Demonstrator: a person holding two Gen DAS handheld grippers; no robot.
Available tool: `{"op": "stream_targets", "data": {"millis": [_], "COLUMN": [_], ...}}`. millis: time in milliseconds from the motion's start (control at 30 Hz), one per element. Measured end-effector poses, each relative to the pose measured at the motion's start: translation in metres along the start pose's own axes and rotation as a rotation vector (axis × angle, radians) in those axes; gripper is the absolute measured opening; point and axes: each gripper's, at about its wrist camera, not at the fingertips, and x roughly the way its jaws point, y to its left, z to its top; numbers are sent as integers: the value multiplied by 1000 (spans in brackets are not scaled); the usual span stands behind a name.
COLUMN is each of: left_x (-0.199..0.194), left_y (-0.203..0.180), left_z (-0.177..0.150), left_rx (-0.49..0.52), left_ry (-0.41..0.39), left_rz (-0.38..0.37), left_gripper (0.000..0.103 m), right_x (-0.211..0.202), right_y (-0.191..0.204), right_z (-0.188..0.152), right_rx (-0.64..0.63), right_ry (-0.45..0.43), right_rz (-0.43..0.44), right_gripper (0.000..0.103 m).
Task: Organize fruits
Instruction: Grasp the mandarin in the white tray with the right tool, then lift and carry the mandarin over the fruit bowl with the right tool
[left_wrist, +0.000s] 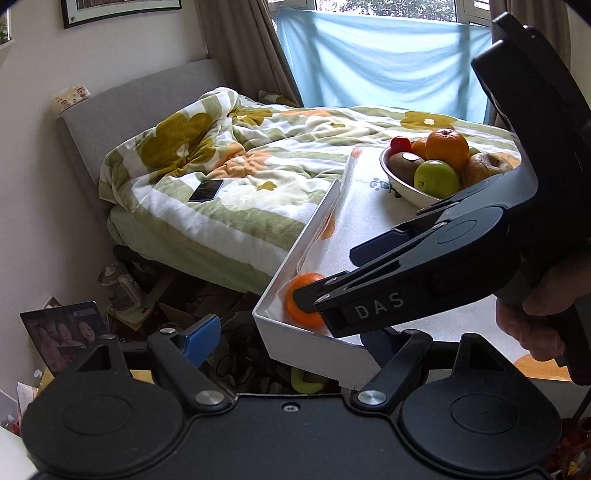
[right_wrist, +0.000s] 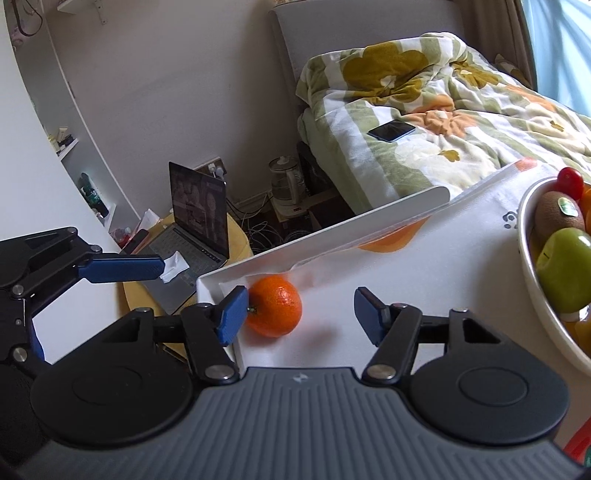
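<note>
Left wrist view: the left gripper (left_wrist: 291, 339) is sitting at the bottom of the frame with its jaws spread wide and nothing between them; its left blue pad (left_wrist: 201, 338) is hanging over the cluttered floor, and its right pad is mostly hidden behind the other tool. The right gripper (left_wrist: 328, 295) is reaching in from the right, held in a hand (left_wrist: 535, 314), its fingers pointing at a tangerine (left_wrist: 301, 299). The tangerine is lying in the near corner of a white tray (left_wrist: 295, 343), against the tray wall, and the gripper's tip is overlapping it. Farther back on the tray a bowl (left_wrist: 402, 186) is holding fruit: a kiwi (left_wrist: 404, 166), a green apple (left_wrist: 436, 179), an orange (left_wrist: 447, 147), a small red fruit (left_wrist: 400, 144) and a brownish pear (left_wrist: 485, 166). A phone (left_wrist: 207, 190) is lying on the bed quilt (left_wrist: 258, 177) behind.

Right wrist view: the right gripper (right_wrist: 301, 314) is standing with jaws open. Its left pad (right_wrist: 232, 314) is touching the tangerine (right_wrist: 275, 306) at the stem side; the right pad (right_wrist: 369, 314) is well apart from it. The tangerine is resting on the tray floor in the corner (right_wrist: 221, 284). The bowl (right_wrist: 535, 280) is showing at the right edge. The left gripper (right_wrist: 125, 267) is entering at the left, off the tray, one blue finger showing above a laptop (right_wrist: 195, 221); I cannot tell its jaw state from here.
</note>
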Motion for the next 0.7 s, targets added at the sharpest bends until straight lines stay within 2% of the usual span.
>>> {"op": "stream_targets", "data": {"millis": [167, 433, 700], "left_x": [2, 4, 2], "left_y": [-1, -1, -10], "left_z": [2, 7, 30], "left_rx": [7, 16, 50], "left_ry": [11, 23, 7], "left_rz": [-8, -23, -61], "left_gripper": [85, 85, 85], "right_x": [5, -1, -38], "right_y": [6, 7, -13], "right_z": [3, 5, 12], "right_rx": [-14, -18, 49], "right_ry": [29, 30, -12], "right_rz": [59, 36, -31], "right_gripper": [50, 48, 48]}}
